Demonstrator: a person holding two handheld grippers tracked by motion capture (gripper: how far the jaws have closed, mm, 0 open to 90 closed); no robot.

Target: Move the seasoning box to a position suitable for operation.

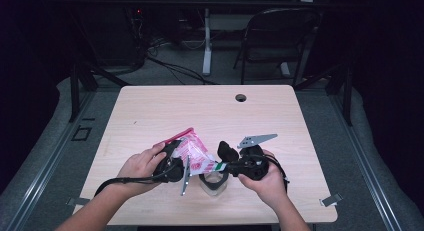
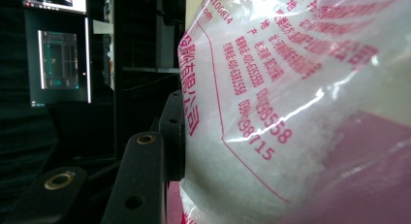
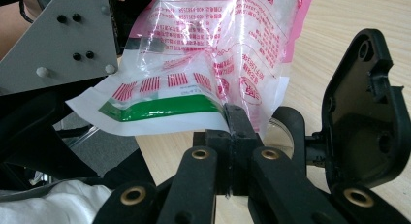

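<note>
A clear plastic bag with pink print and a green strip hangs between both grippers above the table. My left gripper is shut on the bag's body; its one visible finger presses the film of the bag, and the other is hidden behind it. My right gripper is shut on the bag's green-striped white edge, pinched at its fingertips. Under the bag stands a clear jar with a black rim and an open black flip lid.
The light wooden table has a cable hole near its far edge. A black folding chair and desk legs stand beyond it. The left gripper's grey plate is close to the right gripper.
</note>
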